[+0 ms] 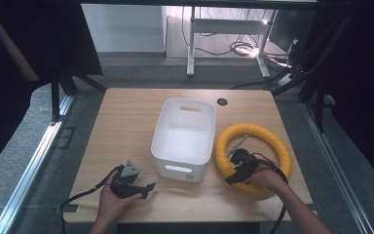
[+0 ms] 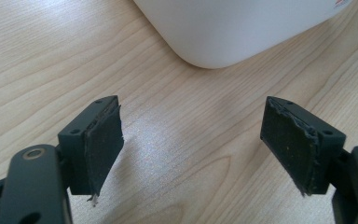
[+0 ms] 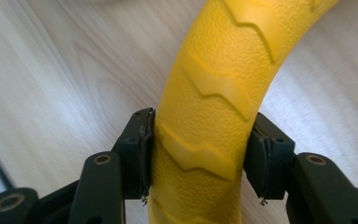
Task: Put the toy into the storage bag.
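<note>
A yellow ring (image 1: 272, 139) with zigzag ribs lies flat on the wooden table (image 1: 126, 122), to the right of a white bin (image 1: 185, 134). My right gripper (image 1: 237, 174) is at the ring's near left arc, shut on it; in the right gripper view the ring (image 3: 214, 84) fills the gap between the gripper's jaws (image 3: 200, 158) and both pads press its sides. My left gripper (image 1: 146, 190) rests low over the table near the front left, in a hand. Its jaws (image 2: 191, 140) stand wide open with bare wood between them, and the bin's rounded corner (image 2: 223, 28) is just ahead.
The bin is empty and has handle slots in its near and far walls. A dark round grommet (image 1: 222, 102) sits in the table's far edge. Beyond the table are a grey floor, a desk frame and cables.
</note>
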Tool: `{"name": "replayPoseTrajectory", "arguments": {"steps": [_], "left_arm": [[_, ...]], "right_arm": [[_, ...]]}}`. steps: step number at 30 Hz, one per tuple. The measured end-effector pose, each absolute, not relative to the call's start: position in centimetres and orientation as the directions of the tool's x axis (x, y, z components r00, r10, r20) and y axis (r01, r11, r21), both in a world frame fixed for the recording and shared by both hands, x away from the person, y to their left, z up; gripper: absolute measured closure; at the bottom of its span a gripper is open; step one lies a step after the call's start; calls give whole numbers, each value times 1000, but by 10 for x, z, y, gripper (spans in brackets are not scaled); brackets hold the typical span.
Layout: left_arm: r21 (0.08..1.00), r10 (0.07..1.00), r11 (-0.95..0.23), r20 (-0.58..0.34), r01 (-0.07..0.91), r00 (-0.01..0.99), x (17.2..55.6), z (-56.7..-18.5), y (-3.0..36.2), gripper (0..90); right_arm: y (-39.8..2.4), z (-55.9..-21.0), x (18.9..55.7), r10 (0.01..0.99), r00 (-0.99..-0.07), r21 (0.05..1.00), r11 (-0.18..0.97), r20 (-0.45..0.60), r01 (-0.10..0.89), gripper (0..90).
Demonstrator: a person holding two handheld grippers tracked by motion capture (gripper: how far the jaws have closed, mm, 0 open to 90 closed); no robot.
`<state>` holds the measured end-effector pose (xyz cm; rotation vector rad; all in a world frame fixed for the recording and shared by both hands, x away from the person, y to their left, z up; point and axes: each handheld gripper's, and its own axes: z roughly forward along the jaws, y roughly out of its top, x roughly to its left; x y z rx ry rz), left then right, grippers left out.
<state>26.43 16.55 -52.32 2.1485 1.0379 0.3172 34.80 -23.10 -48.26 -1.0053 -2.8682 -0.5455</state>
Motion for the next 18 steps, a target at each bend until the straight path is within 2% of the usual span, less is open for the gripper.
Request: {"name": "replayPoseTrajectory", "arguments": {"steps": [8,18], "left_arm": [[697,759,-419,-82,582,646,264,-523,166,212],[696,759,-420,-82,582,645,264,-523,165,212]], "right_arm": [[-257,-453,356,605,-746,458,599,278,656,493],[-278,-438,358,605,-722,563,486,337,669,494]]}}
